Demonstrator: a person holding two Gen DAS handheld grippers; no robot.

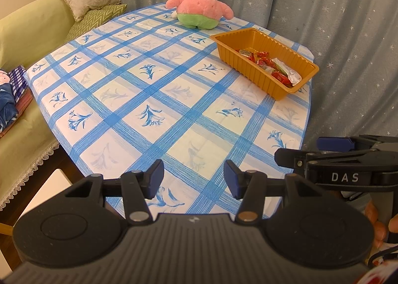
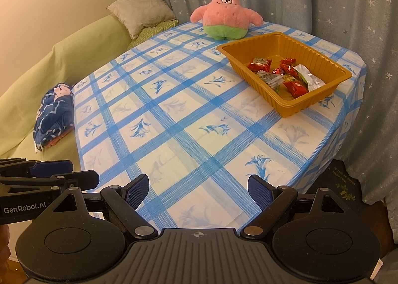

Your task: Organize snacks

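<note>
The snacks (image 2: 283, 75) all lay in the tray (image 2: 321, 98) at the table's (image 2: 174, 134) far right, none loose on the cloth, so the job looked finished, and both the left gripper (image 1: 194, 178) and right gripper (image 2: 199, 190) hung empty at the near edge, jaws apart.

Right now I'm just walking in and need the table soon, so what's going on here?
A person is tidying snacks with a pair of tongs in each hand. The left tongs and right tongs both hang open and empty over the near edge of the checked tablecloth. The wrapped snacks already lie in the orange tray at the far right. A pink star plush stands behind the tray. I see no loose snacks on the cloth.
</note>
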